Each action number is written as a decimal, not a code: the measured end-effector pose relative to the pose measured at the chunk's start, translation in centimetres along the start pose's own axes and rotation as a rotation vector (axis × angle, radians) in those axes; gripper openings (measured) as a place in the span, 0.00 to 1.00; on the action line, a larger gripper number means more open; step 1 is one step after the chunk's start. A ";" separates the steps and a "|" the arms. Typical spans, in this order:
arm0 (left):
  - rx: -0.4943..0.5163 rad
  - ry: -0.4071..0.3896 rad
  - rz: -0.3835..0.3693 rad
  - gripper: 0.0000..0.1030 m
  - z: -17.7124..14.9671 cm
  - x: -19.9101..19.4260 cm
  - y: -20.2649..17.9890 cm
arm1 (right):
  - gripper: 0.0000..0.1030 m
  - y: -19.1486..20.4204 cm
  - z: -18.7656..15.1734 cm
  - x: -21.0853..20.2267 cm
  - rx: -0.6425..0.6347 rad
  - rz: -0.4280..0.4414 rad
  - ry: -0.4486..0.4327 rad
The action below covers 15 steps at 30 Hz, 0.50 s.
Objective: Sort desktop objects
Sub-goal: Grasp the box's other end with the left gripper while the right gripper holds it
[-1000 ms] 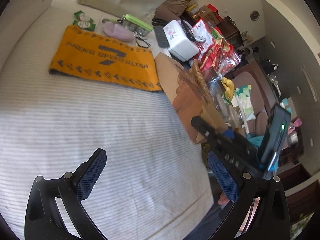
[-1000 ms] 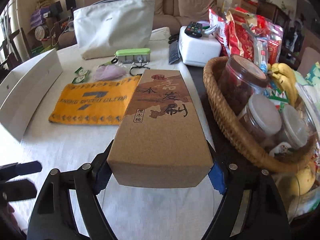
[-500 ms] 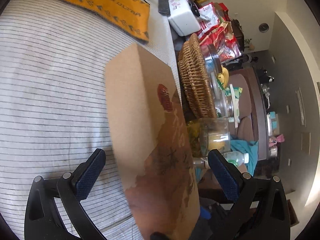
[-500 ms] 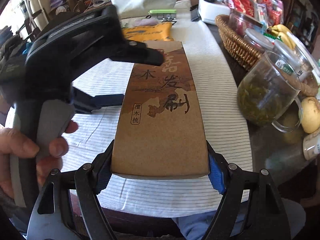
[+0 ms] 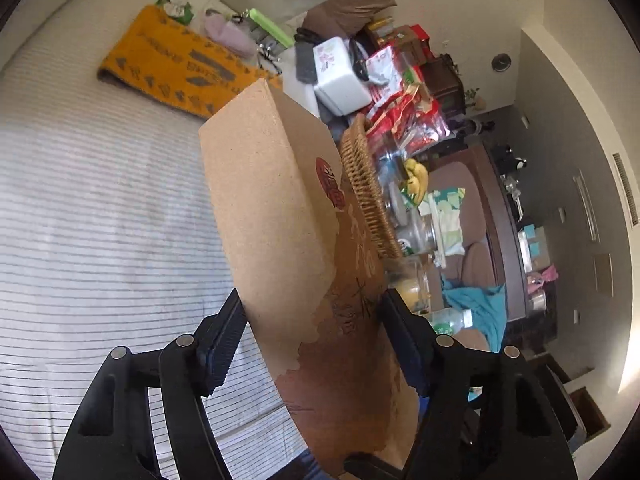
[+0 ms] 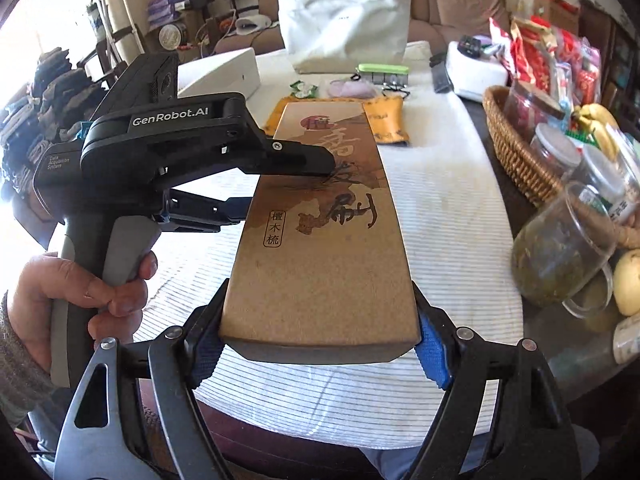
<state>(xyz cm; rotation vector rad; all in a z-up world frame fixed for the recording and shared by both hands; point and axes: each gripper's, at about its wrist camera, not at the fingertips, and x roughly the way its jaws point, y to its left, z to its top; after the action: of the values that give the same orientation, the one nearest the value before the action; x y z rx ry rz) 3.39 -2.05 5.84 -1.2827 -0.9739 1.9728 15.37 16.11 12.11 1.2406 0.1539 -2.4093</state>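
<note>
Right wrist view: right gripper [image 6: 320, 342] clamps near end of box [image 6: 320, 236], pads against both sides. Left gripper [image 6: 256, 188] grips box from left, one finger on top face, other below. Left wrist view: left gripper [image 5: 316, 344] pinches box [image 5: 276, 216]. Box held above striped cloth [image 6: 436, 216], beside basket [image 6: 516, 156].

One long cardboard box [image 6: 320, 236], clamped between the pads of both tongs. Ahead of it, one orange cloth [image 6: 386, 118], one green case [image 6: 383, 69], one white tote bag [image 6: 344, 36]. Right of the tongs, one wicker basket [image 6: 516, 156] with three lidded jars, one glass mug [image 6: 560, 248], one banana bunch [image 6: 596, 120].
</note>
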 end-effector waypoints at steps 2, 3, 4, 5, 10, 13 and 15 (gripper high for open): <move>0.008 -0.039 -0.005 0.67 1.0 -2.1 -0.3 | 0.75 1.2 1.4 -0.3 -0.029 0.013 -0.022; 0.009 -0.060 -0.009 0.66 1.6 -3.3 -0.3 | 0.75 2.0 2.1 -0.5 -0.044 0.021 -0.035; 0.009 -0.079 -0.010 0.66 2.1 -4.5 -0.3 | 0.75 2.6 3.1 -0.5 -0.058 0.031 -0.045; 0.009 -0.098 -0.008 0.66 2.8 -5.8 -0.4 | 0.75 3.4 3.9 -0.6 -0.070 0.045 -0.054; 0.050 -0.179 0.049 0.66 6.8 -12.9 -0.6 | 0.75 8.4 8.8 -0.3 -0.121 0.127 -0.097; 0.068 -0.224 0.096 0.66 9.8 -16.9 -0.4 | 0.75 11.7 12.4 0.6 -0.137 0.178 -0.114; 0.069 -0.248 0.131 0.67 11.9 -19.3 0.1 | 0.75 13.7 15.0 1.7 -0.141 0.210 -0.116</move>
<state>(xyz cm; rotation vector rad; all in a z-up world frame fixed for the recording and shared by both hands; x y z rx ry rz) -0.60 -20.39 18.56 -1.1073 -0.9466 2.2874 8.99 -1.11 20.94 0.9996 0.1477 -2.2406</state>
